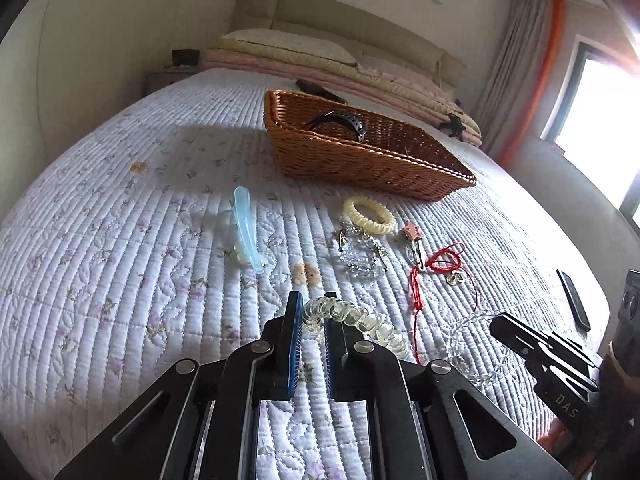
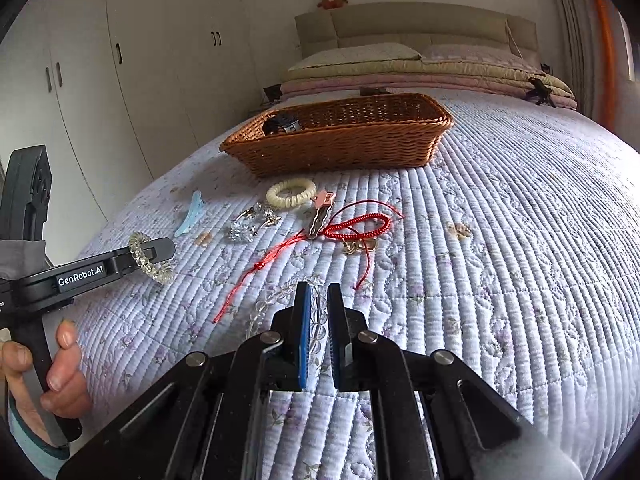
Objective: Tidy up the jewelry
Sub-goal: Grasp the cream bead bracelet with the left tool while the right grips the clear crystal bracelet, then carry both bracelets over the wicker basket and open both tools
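Note:
My left gripper [image 1: 313, 307] is shut on a pale yellow glass-bead bracelet [image 1: 360, 320], lifted a little off the quilt; from the right wrist view that bracelet [image 2: 150, 258] hangs from the left gripper [image 2: 162, 249] at the left. My right gripper [image 2: 319, 300] is shut on a clear bead bracelet [image 2: 272, 300], whose loop trails left on the quilt. The right gripper [image 1: 505, 323] also shows at the lower right of the left wrist view. A brown wicker basket [image 1: 360, 160] [image 2: 340, 152] stands further up the bed with a black headband [image 1: 340, 118] inside.
On the quilt between grippers and basket lie a cream bracelet [image 2: 291, 194], a blue hair clip [image 1: 248, 232], crystal pieces [image 1: 362, 256], a pink clip [image 2: 323, 199] and a red cord [image 2: 356, 224]. A black phone [image 1: 574, 300] lies at the right. Pillows are behind.

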`<state>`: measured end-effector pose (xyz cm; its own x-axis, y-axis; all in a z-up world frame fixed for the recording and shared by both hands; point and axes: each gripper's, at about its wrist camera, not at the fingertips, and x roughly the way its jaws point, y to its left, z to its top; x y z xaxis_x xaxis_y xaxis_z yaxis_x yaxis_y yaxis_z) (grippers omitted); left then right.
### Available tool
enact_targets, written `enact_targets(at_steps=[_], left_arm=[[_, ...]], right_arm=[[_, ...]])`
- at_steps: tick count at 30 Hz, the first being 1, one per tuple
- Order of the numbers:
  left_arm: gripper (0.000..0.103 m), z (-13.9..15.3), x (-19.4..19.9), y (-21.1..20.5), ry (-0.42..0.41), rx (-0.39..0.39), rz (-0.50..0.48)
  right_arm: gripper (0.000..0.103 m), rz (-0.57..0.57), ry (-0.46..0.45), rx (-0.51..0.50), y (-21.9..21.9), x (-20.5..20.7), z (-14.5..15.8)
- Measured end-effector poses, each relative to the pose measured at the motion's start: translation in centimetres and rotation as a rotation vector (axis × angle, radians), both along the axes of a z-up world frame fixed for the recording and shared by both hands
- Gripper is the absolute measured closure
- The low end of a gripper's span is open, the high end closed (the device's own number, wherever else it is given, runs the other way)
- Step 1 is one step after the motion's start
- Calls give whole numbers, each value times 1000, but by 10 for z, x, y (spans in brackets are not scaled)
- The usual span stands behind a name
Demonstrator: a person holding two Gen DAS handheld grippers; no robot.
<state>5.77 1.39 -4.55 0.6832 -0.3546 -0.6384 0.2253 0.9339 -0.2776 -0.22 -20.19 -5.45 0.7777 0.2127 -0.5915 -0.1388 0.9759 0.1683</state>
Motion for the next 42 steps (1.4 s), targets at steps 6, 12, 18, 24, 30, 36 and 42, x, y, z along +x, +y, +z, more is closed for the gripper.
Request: enact_targets(at_steps=[6,12,18,24,30,36,42], left_arm=[[93,0,0,4,5,-12,9],[93,0,-1,2,0,-4,9],[93,2,-2,2,-7,-7,7],[93,15,0,-2,-29,-7,-3],[93,50,20,-15,-67,26,-32],[93,89,71,-43,-100,69,-77],[93,95,141,-78,-35,-22,-146]], right_arm=[[94,11,-44,38,-3,-8,9],[94,37,-78,38,1,-15,19],[94,45,-118,32,3,-23,32],[94,26,-137,48,-5,-18,54],[94,9,-177,19,-16,13,93],[94,-21,-215,-16,-31,73,125],[94,-40,-178,0,-43,148,124]])
